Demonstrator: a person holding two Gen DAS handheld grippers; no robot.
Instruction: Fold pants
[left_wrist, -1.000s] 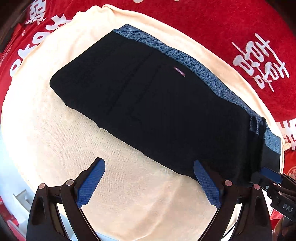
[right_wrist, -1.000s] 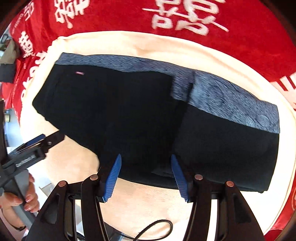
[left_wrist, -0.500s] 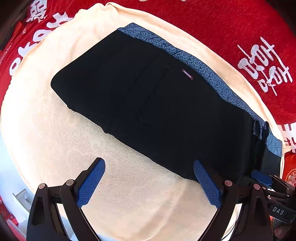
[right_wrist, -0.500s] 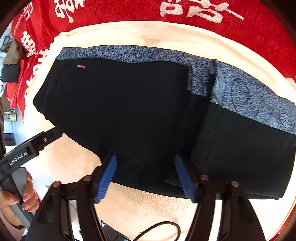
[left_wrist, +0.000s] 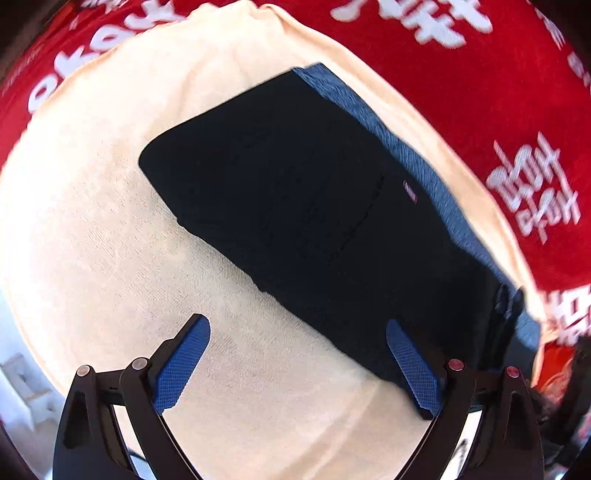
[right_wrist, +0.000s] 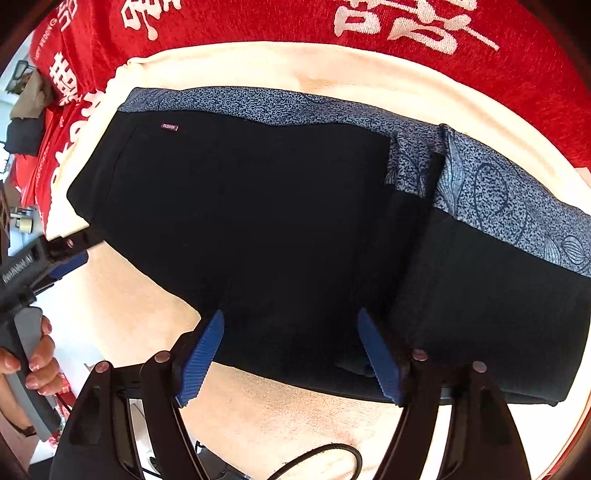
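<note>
So the right gripper (right_wrist: 291, 354) has its blue pads (right_wrist: 201, 356) spreading apart right now, sitting over the near edge of the black pants (right_wrist: 258, 221). Fabric lies between them but they don't look like they're pressing on it. The left gripper (left_wrist: 297, 363) is spread wide with nothing in it, one pad over bare cream towel (left_wrist: 92, 258), the other just over the pants' near edge.

The pants lie folded into a block on that towel, which is spread over a red blanket (right_wrist: 258, 22) with white lettering. The patterned blue waistband (right_wrist: 295, 107) runs along the far side.

What could go wrong, I think: the fold on the right end looks loose, a layer stepped over the waistband there, so if a pad snags cloth on the way out that flap could drag open. Same if the next pinch only catches the top layer, the stack would shear instead of folding clean.

Hard to tell: how many layers are stacked, black on black hides every seam. The left view is blurry, and the pants' right end there is cut off behind the gripper. The person's hand (right_wrist: 35, 363) shows only at the edge of the frame.
</note>
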